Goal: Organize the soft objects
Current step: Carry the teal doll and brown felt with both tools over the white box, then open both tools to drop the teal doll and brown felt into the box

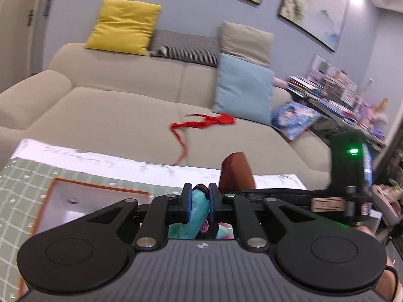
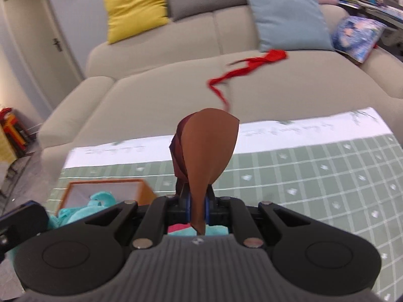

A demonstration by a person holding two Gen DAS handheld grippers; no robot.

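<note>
My left gripper [image 1: 199, 201] is shut on a turquoise plush toy [image 1: 199, 214] with dark and pink parts, held above the table. My right gripper [image 2: 198, 207] is shut on a brown soft cloth piece [image 2: 209, 151] that stands up in front of it; the same brown piece shows in the left wrist view [image 1: 235, 173]. An orange-rimmed box [image 2: 105, 188] sits on the green checked tablecloth [image 2: 314, 171], with turquoise fabric [image 2: 83, 209] at its near side. The box also shows in the left wrist view [image 1: 83, 201]. A red ribbon-like cloth [image 2: 241, 70] lies on the sofa.
A beige sofa [image 1: 113, 105] stands behind the table with yellow [image 1: 123, 25], grey [image 1: 183, 47] and light blue [image 1: 244, 88] cushions and a blue patterned item [image 1: 294, 120]. A cluttered shelf of books [image 1: 335, 90] is to the right. A door [image 2: 32, 37] is at the left.
</note>
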